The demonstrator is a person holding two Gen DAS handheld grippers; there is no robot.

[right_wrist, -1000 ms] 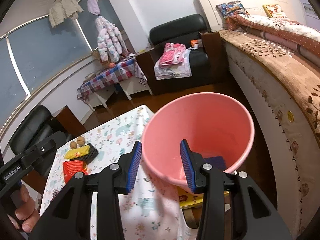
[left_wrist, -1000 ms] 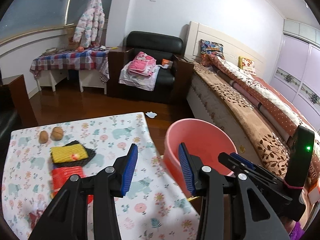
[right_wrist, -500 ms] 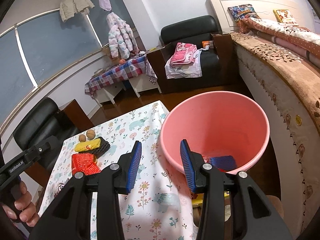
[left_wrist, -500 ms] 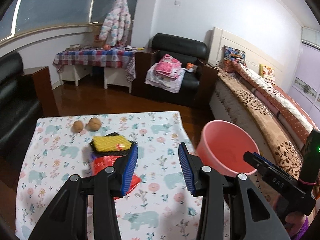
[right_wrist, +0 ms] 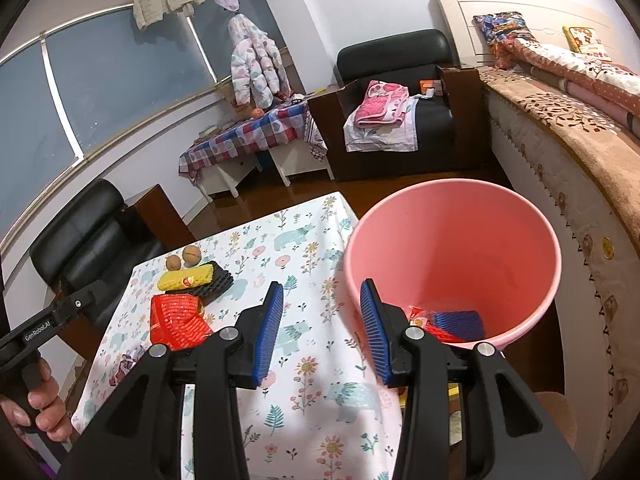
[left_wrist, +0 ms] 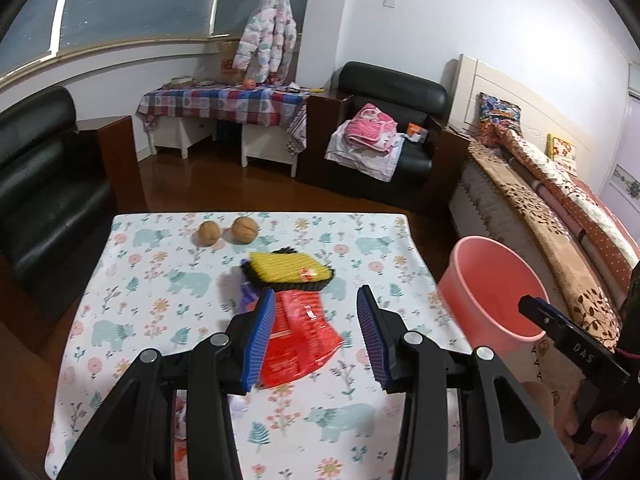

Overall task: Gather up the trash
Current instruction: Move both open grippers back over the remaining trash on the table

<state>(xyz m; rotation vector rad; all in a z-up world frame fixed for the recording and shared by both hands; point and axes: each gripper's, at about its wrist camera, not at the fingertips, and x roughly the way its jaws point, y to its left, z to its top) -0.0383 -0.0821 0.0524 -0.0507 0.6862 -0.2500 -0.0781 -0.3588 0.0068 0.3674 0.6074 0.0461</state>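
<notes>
With both grippers' jaws gaping and empty, the left gripper (left_wrist: 316,332) probably risks dragging the flowered tablecloth (left_wrist: 168,280) while pinching the flat red crinkly wrapper (left_wrist: 302,336), and the right gripper (right_wrist: 322,330) could nudge the pink plastic bucket (right_wrist: 452,216)

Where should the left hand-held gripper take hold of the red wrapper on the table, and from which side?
Probably the red wrapper's near end, which flares out wide and crinkled toward the camera. It lies flat on the table, lengthwise along the left hand-held gripper's line, so come down from above with the open jaws straddling its width. The far end sits against the black tray.
</notes>
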